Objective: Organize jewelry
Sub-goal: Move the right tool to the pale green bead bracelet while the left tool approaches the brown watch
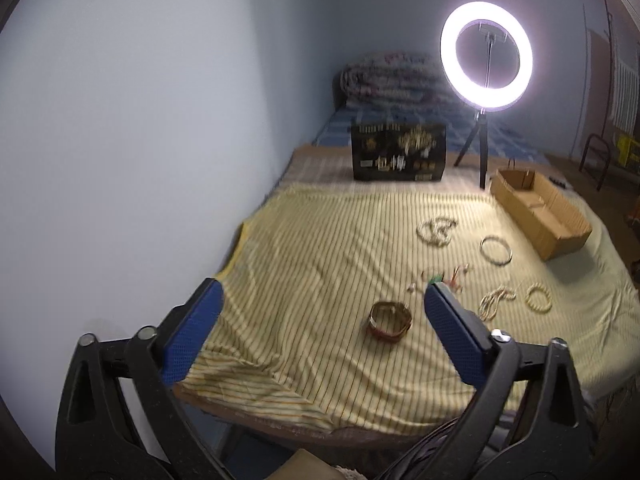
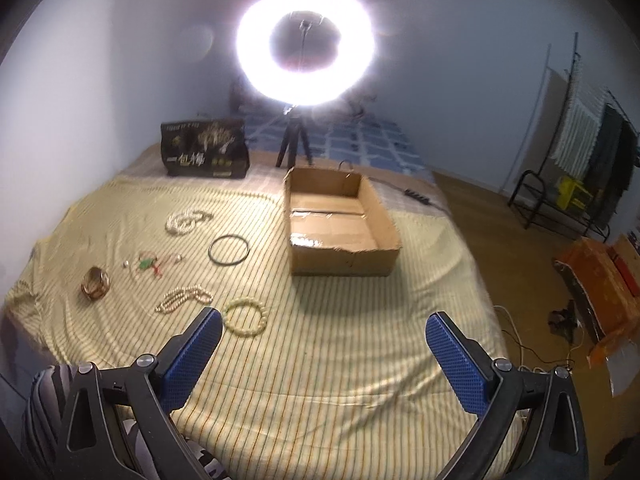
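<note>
Jewelry lies scattered on a striped yellow cloth (image 2: pixel 340 352). A brown wide bangle (image 1: pixel 389 322) (image 2: pixel 95 283) sits nearest my left gripper (image 1: pixel 322 296), which hangs open above the cloth with nothing between its fingers. A pale bead bracelet (image 2: pixel 245 316) (image 1: pixel 538 298) lies just beyond the left finger of my right gripper (image 2: pixel 324 320), also open and empty. Two pearl strands (image 2: pixel 185 298) (image 2: pixel 187 220), a thin dark ring bangle (image 2: pixel 229 251) (image 1: pixel 496 251) and small green and red pieces (image 2: pixel 154 264) lie between. An open cardboard box (image 2: pixel 384 220) (image 1: pixel 540 212) stands behind.
A lit ring light (image 2: pixel 306 50) on a small tripod and a black printed box (image 2: pixel 205 148) stand at the back. A wall runs along the left (image 1: pixel 140 140). Right of the bed are wooden floor, cables, an orange bag (image 2: pixel 600 280) and a clothes rack (image 2: pixel 580 148).
</note>
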The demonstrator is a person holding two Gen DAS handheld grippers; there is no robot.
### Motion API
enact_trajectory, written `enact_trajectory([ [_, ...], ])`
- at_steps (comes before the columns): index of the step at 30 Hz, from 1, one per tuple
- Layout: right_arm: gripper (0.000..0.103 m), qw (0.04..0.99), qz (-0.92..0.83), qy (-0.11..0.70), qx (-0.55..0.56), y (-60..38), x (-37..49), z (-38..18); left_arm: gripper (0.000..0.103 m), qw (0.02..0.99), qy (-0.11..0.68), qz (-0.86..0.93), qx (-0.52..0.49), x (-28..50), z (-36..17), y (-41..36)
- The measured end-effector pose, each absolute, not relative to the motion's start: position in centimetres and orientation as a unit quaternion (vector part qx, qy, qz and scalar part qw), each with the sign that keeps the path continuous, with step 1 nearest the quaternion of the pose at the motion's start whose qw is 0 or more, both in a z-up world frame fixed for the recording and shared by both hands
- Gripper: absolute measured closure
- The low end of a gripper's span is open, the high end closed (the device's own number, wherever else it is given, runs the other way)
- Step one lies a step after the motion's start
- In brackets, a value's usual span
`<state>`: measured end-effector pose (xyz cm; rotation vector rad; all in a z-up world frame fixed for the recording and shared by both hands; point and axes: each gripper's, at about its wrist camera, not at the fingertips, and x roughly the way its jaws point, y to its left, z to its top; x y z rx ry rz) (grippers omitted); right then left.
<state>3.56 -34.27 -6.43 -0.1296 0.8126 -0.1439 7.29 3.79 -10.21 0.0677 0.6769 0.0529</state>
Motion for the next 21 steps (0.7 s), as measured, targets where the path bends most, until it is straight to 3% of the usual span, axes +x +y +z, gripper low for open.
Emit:
enact_trajectory([
  [5,0.004,0.898,-0.043,0.432,-0.067,-33.8,5.7,-8.6,0.025,0.924,0.381,0.01,0.021,9.3,-13.5,4.3],
  [12,0.009,0.876,-0.023,0.479,-0.058,-33.8,8.5,-11.7,0.025,0.9,0.435,-0.025,-0.007,11.8,-17.2,4.2],
  [21,0.027,0.835,0.012,0.55,-0.02,-34.2,12.1,-16.5,0.026,0.875,0.482,-0.043,-0.019,15.2,-20.9,3.4],
])
